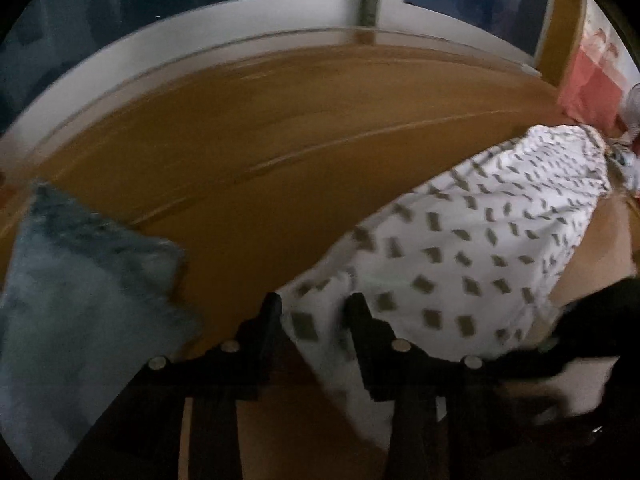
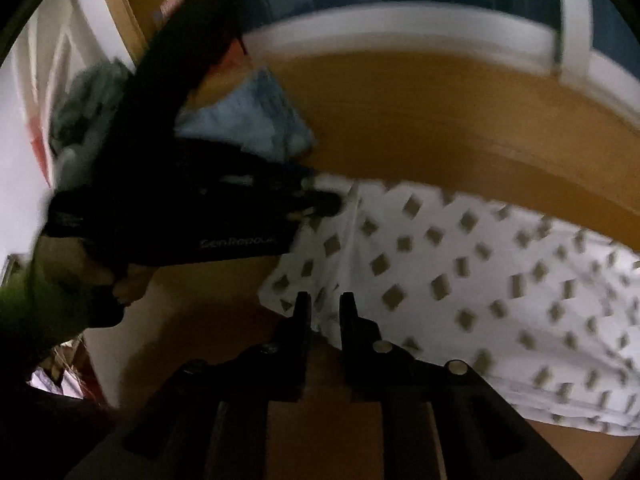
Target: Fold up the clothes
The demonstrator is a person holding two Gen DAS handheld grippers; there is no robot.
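Observation:
A white cloth with small grey-brown rectangles (image 1: pixel 472 240) lies stretched across the wooden table (image 1: pixel 280 140). In the left wrist view my left gripper (image 1: pixel 315 308) has the cloth's near edge between its fingers and looks shut on it. In the right wrist view my right gripper (image 2: pixel 325 308) is shut on another edge of the same patterned cloth (image 2: pixel 460 272). There the left gripper (image 2: pixel 324 200) bites the cloth's far left corner, held by a hand (image 2: pixel 132 280) with a green sleeve. Both views are blurred by motion.
A folded blue-grey fluffy cloth (image 1: pixel 92 280) lies on the table to the left of the patterned one. White window frames (image 1: pixel 280 12) with dark panes border the far edge. A pink item (image 1: pixel 588 84) stands at the far right.

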